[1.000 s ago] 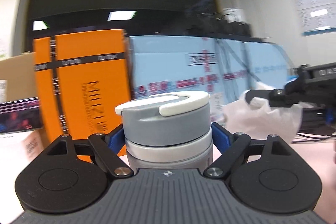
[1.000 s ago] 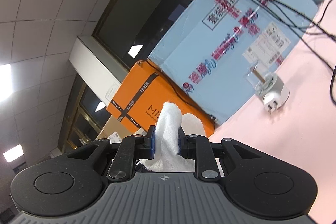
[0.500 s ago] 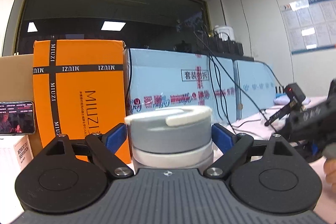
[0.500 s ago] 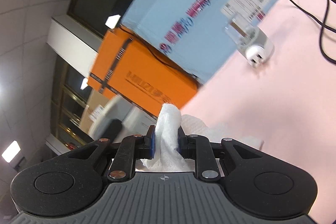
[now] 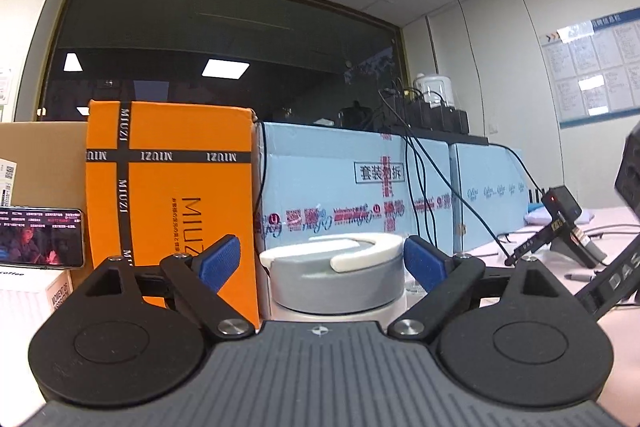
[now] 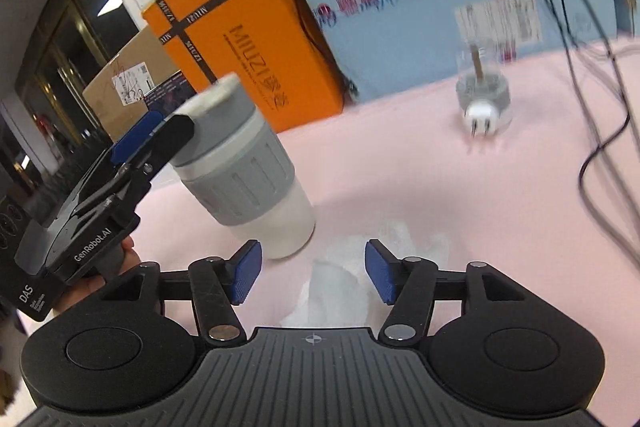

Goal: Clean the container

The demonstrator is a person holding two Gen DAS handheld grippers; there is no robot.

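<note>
Container (image 6: 248, 183): we judge it rigid, smooth; the ribbed grey band suits gripping.
Left gripper (image 5: 322, 261): jaws wide.
Right gripper (image 6: 312, 277): jaws wide, cloth (image 6: 340, 291) loose.

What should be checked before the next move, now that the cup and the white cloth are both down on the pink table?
1. Container standing on the pink table: ok; its tilt may be lens distortion.
2. Left gripper let go: ok, fingers spread either side of the lid, not touching.
3. Right gripper open: ok.
4. White cloth released: ok, lying on the table between the open fingers.
5. Container actually clean: cannot tell.
6. Cables clear of the grippers: ok, off to the right.
</note>
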